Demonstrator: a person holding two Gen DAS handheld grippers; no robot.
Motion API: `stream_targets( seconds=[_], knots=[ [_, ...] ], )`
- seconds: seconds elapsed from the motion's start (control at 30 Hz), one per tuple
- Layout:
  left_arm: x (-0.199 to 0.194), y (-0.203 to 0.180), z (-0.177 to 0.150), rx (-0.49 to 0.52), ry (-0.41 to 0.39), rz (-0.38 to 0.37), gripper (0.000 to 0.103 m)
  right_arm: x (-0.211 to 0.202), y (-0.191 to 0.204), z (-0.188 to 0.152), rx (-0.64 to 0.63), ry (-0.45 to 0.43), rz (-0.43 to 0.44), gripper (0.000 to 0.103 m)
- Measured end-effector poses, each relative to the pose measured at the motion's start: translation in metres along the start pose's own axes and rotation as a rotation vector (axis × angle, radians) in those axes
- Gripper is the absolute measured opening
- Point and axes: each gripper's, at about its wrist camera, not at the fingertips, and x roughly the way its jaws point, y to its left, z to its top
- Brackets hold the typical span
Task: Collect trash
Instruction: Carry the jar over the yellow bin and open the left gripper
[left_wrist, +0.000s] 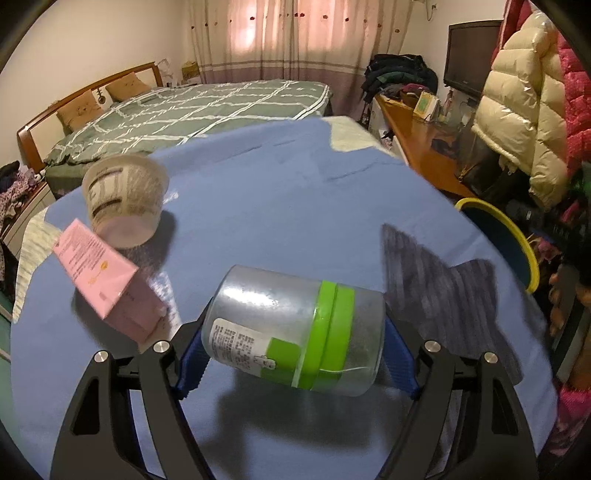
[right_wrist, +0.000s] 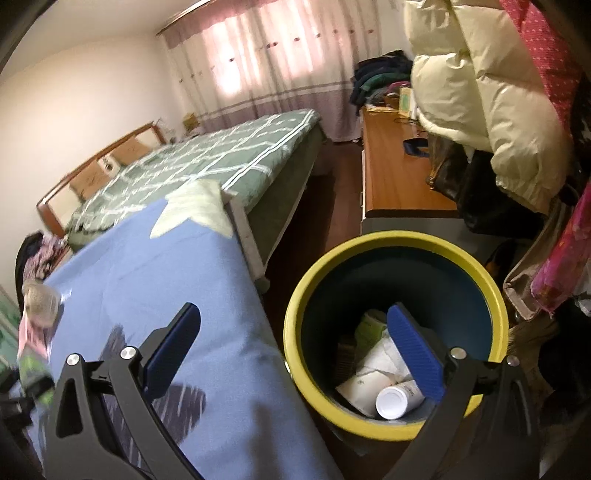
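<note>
My left gripper (left_wrist: 291, 354) is shut on a clear plastic jar with a green band (left_wrist: 295, 328), held on its side above the blue cloth-covered table (left_wrist: 277, 192). A pink carton (left_wrist: 107, 284) and a clear plastic cup (left_wrist: 125, 199) sit on the table to the left. The yellow-rimmed bin (right_wrist: 399, 332) stands beside the table's right edge; it shows at the right of the left wrist view (left_wrist: 506, 240). It holds a white bottle (right_wrist: 397, 400) and paper waste. My right gripper (right_wrist: 299, 354) is open and empty, over the bin's near rim and the table edge.
A bed with a green checked cover (left_wrist: 192, 114) lies beyond the table. A wooden desk (right_wrist: 391, 177) with a TV (left_wrist: 469, 59) and clutter runs along the right. Puffy jackets (right_wrist: 480, 92) hang close above the bin. Dark floor shows between table and bin.
</note>
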Motion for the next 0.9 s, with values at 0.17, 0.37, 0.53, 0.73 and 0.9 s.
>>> stream_targets(
  seconds=[0.17, 0.37, 0.53, 0.73, 0.9],
  knots=[
    [0.001, -0.04, 0.019, 0.064, -0.01, -0.036, 0.078, -0.026, -0.012, -0.007, -0.056, -0.028, -0.02, 0.096],
    [0.022, -0.11, 0.05, 0.161, -0.002, -0.116, 0.078, -0.068, -0.053, -0.015, -0.059, -0.056, -0.016, 0.096],
    [0.046, -0.18, 0.079, 0.242, 0.006, -0.189, 0.078, -0.093, -0.09, -0.023, -0.033, -0.073, -0.056, 0.096],
    [0.075, -0.265, 0.098, 0.321, 0.04, -0.258, 0.078, -0.097, -0.12, -0.028, 0.007, -0.076, -0.088, 0.096],
    [0.108, -0.308, 0.107, 0.329, 0.101, -0.273, 0.078, -0.1, -0.134, -0.029, 0.021, -0.078, -0.087, 0.096]
  ],
)
